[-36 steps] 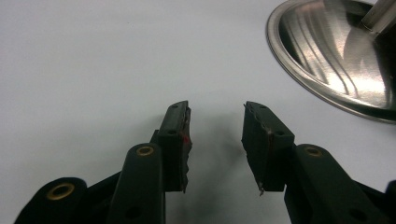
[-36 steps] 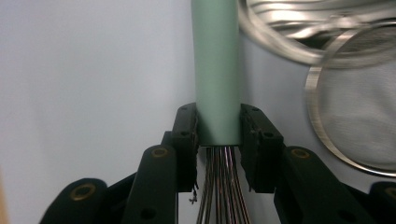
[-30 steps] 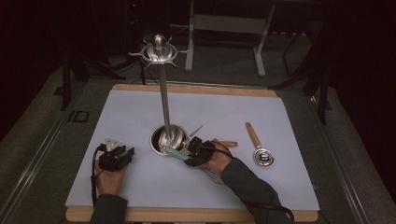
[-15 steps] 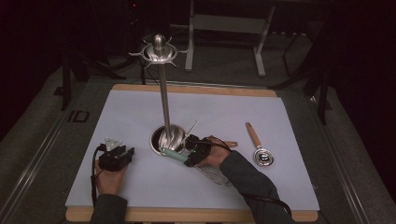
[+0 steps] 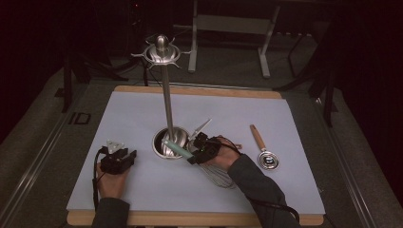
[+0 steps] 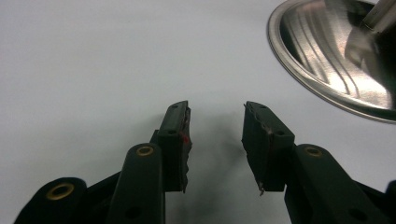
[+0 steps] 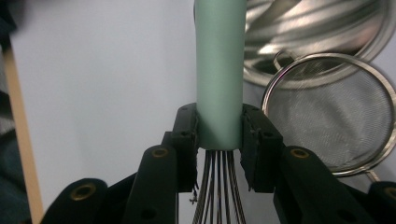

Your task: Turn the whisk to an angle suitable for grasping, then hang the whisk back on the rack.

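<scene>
The right gripper (image 7: 218, 133) has its jaws clamped on the whisk (image 7: 219, 70) — the black pads press both sides of the pale green handle just above where the wires fan out toward the camera. Straight beyond the fingertips the handle points at the base of the stand (image 5: 167, 142), and a mesh strainer (image 7: 327, 112) lies just beside the right-hand jaw. In the high view the whisk's wire end (image 5: 219, 176) trails back under the right hand (image 5: 216, 153).

The left gripper (image 6: 215, 135) is released, nothing between its jaws, resting on the mat with the stand's steel rim just off to its upper right.

The grip sits low on a smooth round handle — the whisk could pivot or slide if swung, and the tip might knock the pole and rock the stand.

The handle's far end is cut off in the right gripper view, the strainer's handle is hard to trace, and the hooks on top of the stand are too small to read.
</scene>
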A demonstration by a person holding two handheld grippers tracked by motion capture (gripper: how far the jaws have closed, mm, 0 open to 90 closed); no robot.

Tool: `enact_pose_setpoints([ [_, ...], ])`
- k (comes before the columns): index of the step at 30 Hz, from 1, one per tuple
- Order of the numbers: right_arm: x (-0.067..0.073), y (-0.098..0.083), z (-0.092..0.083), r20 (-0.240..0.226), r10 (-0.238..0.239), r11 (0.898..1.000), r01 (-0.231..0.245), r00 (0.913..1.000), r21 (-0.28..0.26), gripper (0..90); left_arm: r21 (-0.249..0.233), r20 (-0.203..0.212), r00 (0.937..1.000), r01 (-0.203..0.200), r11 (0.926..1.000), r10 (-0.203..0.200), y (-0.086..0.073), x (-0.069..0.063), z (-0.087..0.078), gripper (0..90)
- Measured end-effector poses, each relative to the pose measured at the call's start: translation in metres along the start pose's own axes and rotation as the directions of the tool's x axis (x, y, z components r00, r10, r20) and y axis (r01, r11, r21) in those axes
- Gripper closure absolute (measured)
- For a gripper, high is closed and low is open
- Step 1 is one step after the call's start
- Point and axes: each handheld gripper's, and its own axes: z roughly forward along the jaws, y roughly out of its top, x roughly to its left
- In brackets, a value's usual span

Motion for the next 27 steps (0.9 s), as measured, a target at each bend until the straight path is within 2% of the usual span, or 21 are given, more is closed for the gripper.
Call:
enact_pose_setpoints([
  [5, -0.003, -0.002, -0.013, -0.028, 0.044, 0.995, -0.047, 0.9986, -0.093, 69.6, 0.001, 0.0, 1.0, 0.0, 1.0, 0.0, 0.0, 0.0, 0.0, 61.7],
  [13, -0.003, -0.005, -0.031, -0.041, 0.062, 0.978, -0.069, 0.9972, -0.197, 69.6, 0.0, -0.002, 1.0, -0.001, 1.0, 0.001, 0.0, 0.0, 0.0, 61.7],
  [17, -0.003, -0.006, -0.039, -0.034, 0.058, 0.968, -0.065, 0.9977, -0.241, 69.6, -0.003, -0.002, 1.0, 0.001, 1.0, -0.001, 0.0, 0.0, 0.0, 61.7],
  [19, -0.002, -0.006, -0.04, -0.034, 0.058, 0.967, -0.065, 0.9977, -0.246, 69.6, -0.001, -0.002, 1.0, -0.002, 1.0, 0.002, 0.0, 0.0, 0.0, 61.7],
  [20, -0.002, -0.006, -0.045, -0.031, 0.05, 0.963, -0.056, 0.9983, -0.265, 69.6, -0.001, -0.002, 1.0, 0.0, 1.0, 0.0, 0.0, 0.0, 0.0, 61.7],
  [26, -0.001, -0.007, -0.054, -0.028, 0.04, 0.952, -0.046, 0.9988, -0.303, 69.7, -0.003, -0.003, 1.0, 0.002, 1.0, -0.002, 0.0, -0.001, 0.0, 61.6],
  [27, 0.0, -0.008, -0.058, -0.033, 0.037, 0.947, -0.046, 0.9988, -0.319, 69.7, -0.003, -0.003, 1.0, 0.002, 1.0, -0.002, 0.0, -0.001, 0.0, 61.6],
])
